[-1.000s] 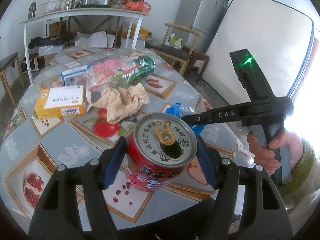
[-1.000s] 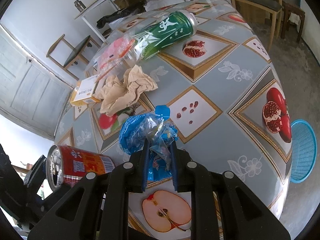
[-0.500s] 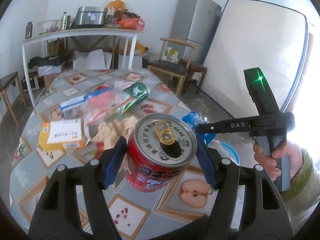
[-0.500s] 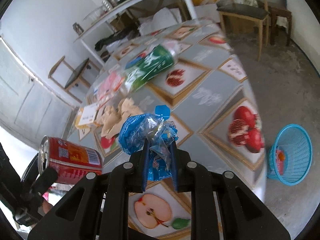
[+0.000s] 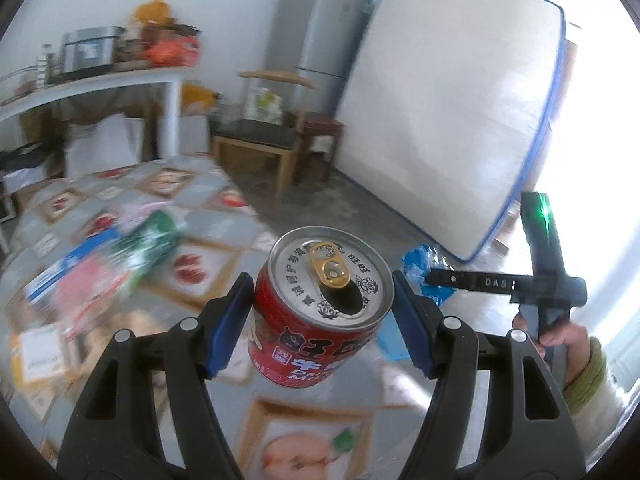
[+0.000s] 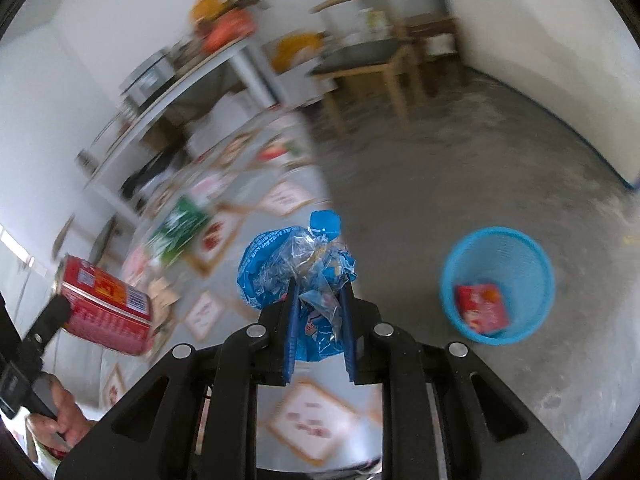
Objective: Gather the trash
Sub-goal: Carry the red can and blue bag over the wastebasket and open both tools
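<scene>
Left wrist view: the left gripper (image 5: 322, 316) clamps a red drink can (image 5: 320, 308) by its sides, tilted, its pull-tab hole facing the camera; the can hangs in the air above the patterned table (image 5: 208, 268)
Right wrist view: the right gripper (image 6: 320, 312) stands narrow, pinching a crumpled blue plastic wrapper (image 6: 296, 268); the wrapper bulges above the jaws, over the table's edge
Slip risk: the can's wall is smooth and round, held only at two narrow lines; a jolt could probably roll it out of the pads
Spill risk: the can is open and leaning; any liquid left inside may drip on the tablecloth; whether it is empty I cannot tell
Miss risk: the wrapper is light and springy; released too high or off-centre, it may drift past the rim
Container: a blue mesh basket (image 6: 498, 240) stands on the concrete floor, well apart from the table
Contents: one red packet (image 6: 482, 306) lies at its bottom; nothing else shows inside
Left on the table: a green can (image 6: 180, 228), blurred; other litter is too smeared to name
</scene>
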A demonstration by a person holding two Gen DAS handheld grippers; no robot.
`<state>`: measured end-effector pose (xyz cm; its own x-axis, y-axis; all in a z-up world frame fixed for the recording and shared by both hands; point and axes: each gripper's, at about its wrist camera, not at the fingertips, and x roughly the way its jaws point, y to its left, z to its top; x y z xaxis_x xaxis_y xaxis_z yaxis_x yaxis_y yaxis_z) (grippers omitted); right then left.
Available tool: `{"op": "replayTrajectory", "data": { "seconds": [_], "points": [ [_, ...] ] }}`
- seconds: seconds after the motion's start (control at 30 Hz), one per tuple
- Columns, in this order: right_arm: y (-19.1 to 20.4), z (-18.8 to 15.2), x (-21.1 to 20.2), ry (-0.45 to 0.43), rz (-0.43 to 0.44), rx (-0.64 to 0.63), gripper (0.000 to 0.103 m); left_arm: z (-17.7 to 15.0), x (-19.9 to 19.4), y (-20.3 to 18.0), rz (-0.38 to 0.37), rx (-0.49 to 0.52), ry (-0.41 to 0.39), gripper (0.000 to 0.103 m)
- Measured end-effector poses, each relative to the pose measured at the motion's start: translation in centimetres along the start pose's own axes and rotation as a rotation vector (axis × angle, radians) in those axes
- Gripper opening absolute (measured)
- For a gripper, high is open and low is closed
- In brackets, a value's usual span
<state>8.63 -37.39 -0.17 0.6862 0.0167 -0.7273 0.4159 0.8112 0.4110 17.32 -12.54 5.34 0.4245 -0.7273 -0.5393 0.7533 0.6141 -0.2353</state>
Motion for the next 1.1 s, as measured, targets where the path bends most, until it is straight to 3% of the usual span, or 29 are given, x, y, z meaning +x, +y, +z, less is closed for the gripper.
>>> {"op": "replayTrajectory", "data": {
  "seconds": [0.2,0.33,0.43,0.57,0.6,0.67,0.8,1.1],
  "points": [
    [-8.8,-0.2,-0.9,-0.017,-0.101,0.171,0.019,3.0,7.5,-4.2,-0.131,0.027,0.112,0.066],
    [-13.6,-0.3,1.1,0.023,-0.145,0.257,0.019,3.8,14.0,-7.1,-0.21,0.01,0.226,0.066],
    [-16.6,0.2,3.4,0.057,-0.182,0.3,0.019,3.9,19.2,-8.9,-0.242,-0.02,0.313,0.066],
    [-20.2,1.8,6.6,0.077,-0.238,0.33,0.021,4.1,25.0,-11.8,-0.261,-0.007,0.358,0.066],
    [-21.4,2.3,7.7,0.082,-0.259,0.337,0.025,4.1,26.0,-12.2,-0.264,-0.008,0.367,0.066],
    [-23.2,2.5,9.0,0.094,-0.273,0.352,0.032,4.2,27.7,-12.8,-0.254,-0.017,0.371,0.079],
    [-26.2,2.4,10.4,0.092,-0.351,0.373,0.033,4.5,27.3,-11.9,-0.282,-0.11,0.331,0.081],
    [-24.4,0.3,7.7,0.041,-0.323,0.341,0.034,4.6,19.2,-7.8,-0.252,-0.127,0.219,0.081]
  ]
}}
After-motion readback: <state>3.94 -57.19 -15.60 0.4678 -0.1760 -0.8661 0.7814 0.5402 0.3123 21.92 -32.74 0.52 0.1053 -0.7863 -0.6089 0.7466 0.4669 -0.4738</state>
